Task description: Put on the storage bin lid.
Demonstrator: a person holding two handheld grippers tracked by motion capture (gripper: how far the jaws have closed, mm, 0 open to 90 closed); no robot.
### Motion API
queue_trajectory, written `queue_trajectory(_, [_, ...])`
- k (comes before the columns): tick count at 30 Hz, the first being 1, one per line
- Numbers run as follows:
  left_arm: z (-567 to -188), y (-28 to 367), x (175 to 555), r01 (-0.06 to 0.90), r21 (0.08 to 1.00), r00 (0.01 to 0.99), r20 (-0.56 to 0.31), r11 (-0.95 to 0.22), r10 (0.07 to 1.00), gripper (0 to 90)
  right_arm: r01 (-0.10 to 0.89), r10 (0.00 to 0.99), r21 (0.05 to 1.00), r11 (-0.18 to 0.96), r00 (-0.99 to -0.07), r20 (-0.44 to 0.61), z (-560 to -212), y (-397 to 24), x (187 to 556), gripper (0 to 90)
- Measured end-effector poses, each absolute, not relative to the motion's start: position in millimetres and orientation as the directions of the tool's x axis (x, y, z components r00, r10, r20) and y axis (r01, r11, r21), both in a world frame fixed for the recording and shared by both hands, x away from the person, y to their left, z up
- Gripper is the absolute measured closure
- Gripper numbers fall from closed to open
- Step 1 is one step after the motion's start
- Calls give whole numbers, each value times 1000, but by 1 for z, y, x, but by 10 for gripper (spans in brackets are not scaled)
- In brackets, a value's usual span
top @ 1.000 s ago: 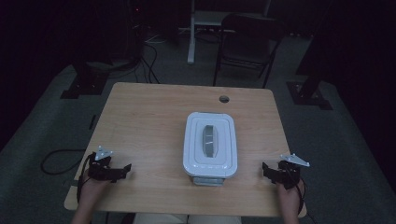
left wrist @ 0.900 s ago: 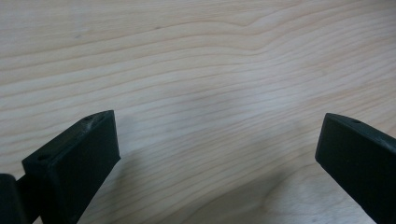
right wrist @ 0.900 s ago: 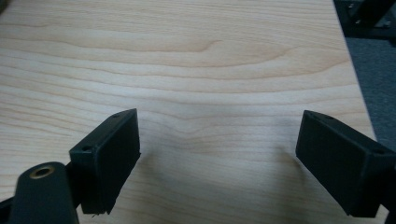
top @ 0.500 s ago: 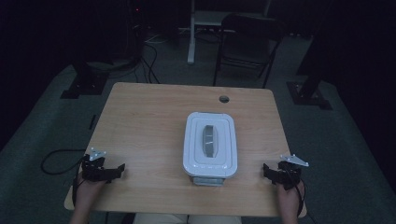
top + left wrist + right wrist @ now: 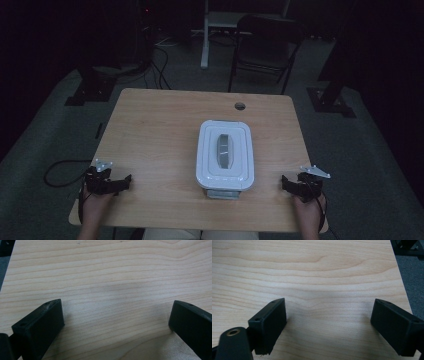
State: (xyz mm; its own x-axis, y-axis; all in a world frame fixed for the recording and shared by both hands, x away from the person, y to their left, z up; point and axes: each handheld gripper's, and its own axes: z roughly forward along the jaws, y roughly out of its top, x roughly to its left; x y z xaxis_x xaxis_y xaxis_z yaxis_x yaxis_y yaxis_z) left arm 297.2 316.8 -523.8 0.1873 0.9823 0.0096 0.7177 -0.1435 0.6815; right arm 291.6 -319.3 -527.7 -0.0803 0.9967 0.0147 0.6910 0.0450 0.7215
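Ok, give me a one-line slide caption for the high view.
Lidded white container at the centre of the wooden table, flanked by open left gripper and right gripper.

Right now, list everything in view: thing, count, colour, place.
lidded container: one, white with a grey handle on the lid, centre of the table, toward the near edge
table: one, light wood, middle of the high view
cable hole: one, dark, far side of the tabletop
folding chair: one, dark, on the floor beyond the table
floor cables: several, black, far left floor
left gripper: one, black, near-left table corner, jaws apart
right gripper: one, black, near-right table corner, jaws apart
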Motion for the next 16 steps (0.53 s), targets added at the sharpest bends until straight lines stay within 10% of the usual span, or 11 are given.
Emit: queue_trajectory(16, [-524,316,297,720,683,158,9,-122,987,3,690,997,722,45,-80,15,-528,-319,292,128])
